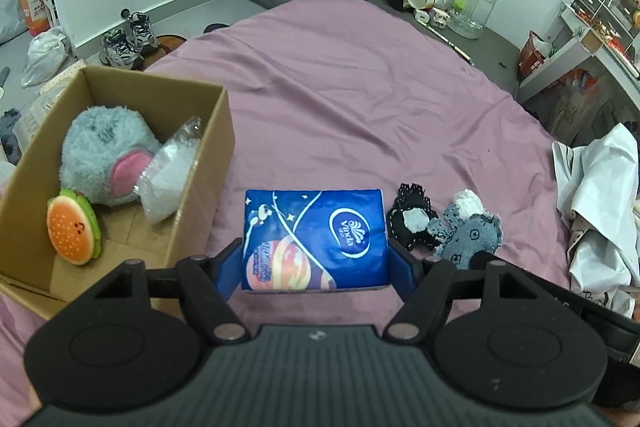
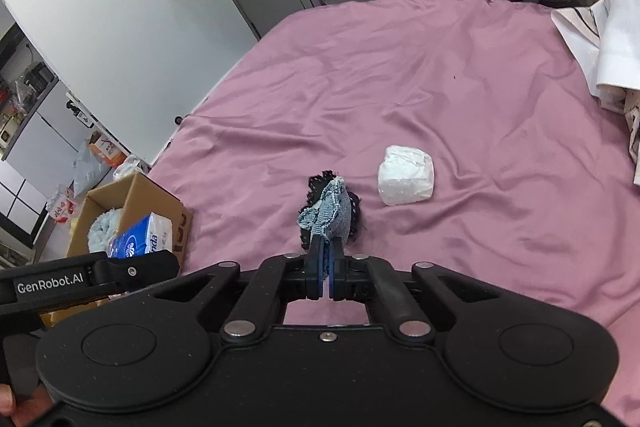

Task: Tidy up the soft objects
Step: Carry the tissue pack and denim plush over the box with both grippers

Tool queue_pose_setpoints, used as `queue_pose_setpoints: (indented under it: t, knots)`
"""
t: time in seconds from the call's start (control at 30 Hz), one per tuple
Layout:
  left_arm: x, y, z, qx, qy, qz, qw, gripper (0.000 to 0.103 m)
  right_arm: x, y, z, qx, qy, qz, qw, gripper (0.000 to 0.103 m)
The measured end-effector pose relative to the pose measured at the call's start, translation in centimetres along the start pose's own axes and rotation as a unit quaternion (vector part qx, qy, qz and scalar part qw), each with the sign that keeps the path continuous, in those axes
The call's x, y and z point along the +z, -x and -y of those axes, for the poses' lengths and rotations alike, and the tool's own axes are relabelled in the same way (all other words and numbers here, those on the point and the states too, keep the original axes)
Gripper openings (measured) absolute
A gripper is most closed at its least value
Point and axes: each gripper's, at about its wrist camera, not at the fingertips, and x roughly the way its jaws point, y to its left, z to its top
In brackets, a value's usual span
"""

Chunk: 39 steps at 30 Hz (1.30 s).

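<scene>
The left gripper is clamped on a blue pack of Vinda tissues, its two blue-padded fingers pressing the pack's short sides, and the pack hangs just beside the cardboard box, off the box's open right-hand wall as the left wrist view shows it. Inside that box lie a fluffy grey-blue plush toy with a pink ear, a small hamburger-shaped plush leaning near the box's near corner, and a clear plastic bag of white filling propped against the box's right wall. The box stands at the edge of the bed's pink sheet. The right gripper has its fingers drawn tight together on a scrap of blue denim fabric, which stands up from the fingertips; a piece of black lace cloth shows directly behind the denim, and whether it is also caught in the grip cannot be told. Farther from the box than the denim, a crumpled white wad rests on the sheet, apart from the gripper. In the right wrist view the box sits well to the left of the denim, with the tissue pack and the black body of the left gripper in front of it. White clothing is heaped at the sheet's far side from the box.
</scene>
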Motion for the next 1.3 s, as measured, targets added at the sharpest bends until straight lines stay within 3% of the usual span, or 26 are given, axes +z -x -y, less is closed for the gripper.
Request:
queue_pose_setpoints:
  t: [0.67,1.3]
  knots:
    - [1.8,7.9,-6.2,0.002,0.01,0.054,0.9985,0.072,1.3,5.4,-7.6,0.02,0.049,0.052,0.997,0.002]
    - [0.9,8.3,-14.6,0.011,0.042,0.046,0.998,0.072,0.0,7.3,-15.0,0.013,0.111,0.067,0.991,0.002]
